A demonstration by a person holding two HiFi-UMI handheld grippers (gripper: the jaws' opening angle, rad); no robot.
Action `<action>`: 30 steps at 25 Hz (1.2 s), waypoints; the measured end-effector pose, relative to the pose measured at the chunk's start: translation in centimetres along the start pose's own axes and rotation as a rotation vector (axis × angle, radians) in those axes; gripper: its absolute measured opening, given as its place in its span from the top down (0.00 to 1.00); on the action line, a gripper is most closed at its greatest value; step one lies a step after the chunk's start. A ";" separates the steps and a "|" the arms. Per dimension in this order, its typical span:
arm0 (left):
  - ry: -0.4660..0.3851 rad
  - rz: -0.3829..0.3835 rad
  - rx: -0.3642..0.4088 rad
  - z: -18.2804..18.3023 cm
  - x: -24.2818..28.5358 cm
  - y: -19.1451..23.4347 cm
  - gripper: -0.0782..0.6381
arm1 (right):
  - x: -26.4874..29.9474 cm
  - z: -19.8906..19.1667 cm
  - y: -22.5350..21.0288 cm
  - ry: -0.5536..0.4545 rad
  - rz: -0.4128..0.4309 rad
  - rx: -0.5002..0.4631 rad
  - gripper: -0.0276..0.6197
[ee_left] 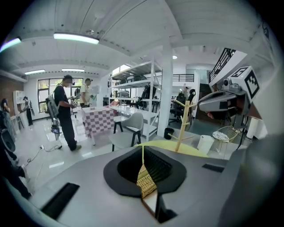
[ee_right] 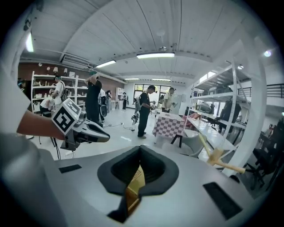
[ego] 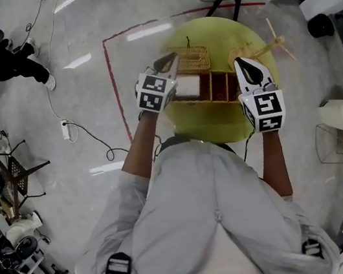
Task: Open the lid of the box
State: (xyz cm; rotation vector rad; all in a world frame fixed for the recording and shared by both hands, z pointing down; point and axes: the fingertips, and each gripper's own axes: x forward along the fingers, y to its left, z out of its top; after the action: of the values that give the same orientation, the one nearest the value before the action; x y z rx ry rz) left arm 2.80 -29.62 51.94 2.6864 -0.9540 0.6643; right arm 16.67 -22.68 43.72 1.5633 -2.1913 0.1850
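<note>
Head view, steeply down: finds the box (ego: 212, 86) on the yellow counter (ego: 215, 125), just ahead of the person, with its compartments already showing. Grips the woven lid (ego: 189, 59) by its edge in the left tongs (ego: 168, 61), shut thin on the weave, and clamps the box's wooden wall at the other end in the right tongs (ego: 249, 72), probably to steady it. Seems well along, with the lid apparently lifted toward the far side; likely remains only to swing it fully back and release.

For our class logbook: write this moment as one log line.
left gripper: shut on lid | right gripper: shut on box | box: on table
</note>
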 end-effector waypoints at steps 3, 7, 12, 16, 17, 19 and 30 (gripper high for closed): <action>-0.051 0.021 0.020 1.8 -1.9 -0.8 0.84 | -1.3 1.5 -0.1 -0.031 0.003 -0.030 0.92; -0.114 0.046 0.057 4.4 -4.6 -2.2 0.84 | -3.0 2.9 0.1 -0.062 0.007 -0.047 0.92; -0.190 0.078 0.091 7.2 -8.0 -3.5 0.84 | -4.7 4.5 0.7 -0.108 0.017 -0.072 0.92; -0.224 0.118 0.105 8.7 -10.3 -4.0 0.84 | -6.3 6.3 1.2 -0.153 0.024 -0.099 0.92; -0.232 0.126 0.105 9.0 -10.8 -4.2 0.84 | -6.7 6.7 1.2 -0.163 0.025 -0.104 0.92; -0.248 0.138 0.110 9.6 -11.8 -4.7 0.84 | -7.5 7.4 1.4 -0.183 0.026 -0.110 0.92; -0.327 0.203 0.156 12.3 -17.0 -6.3 0.84 | -11.0 10.8 3.8 -0.283 0.111 -0.076 0.92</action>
State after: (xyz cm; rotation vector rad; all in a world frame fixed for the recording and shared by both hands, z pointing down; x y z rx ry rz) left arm -0.66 -19.74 32.63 2.9208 -1.3194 0.3501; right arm 13.11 -15.68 29.90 1.5031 -2.4713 -0.0916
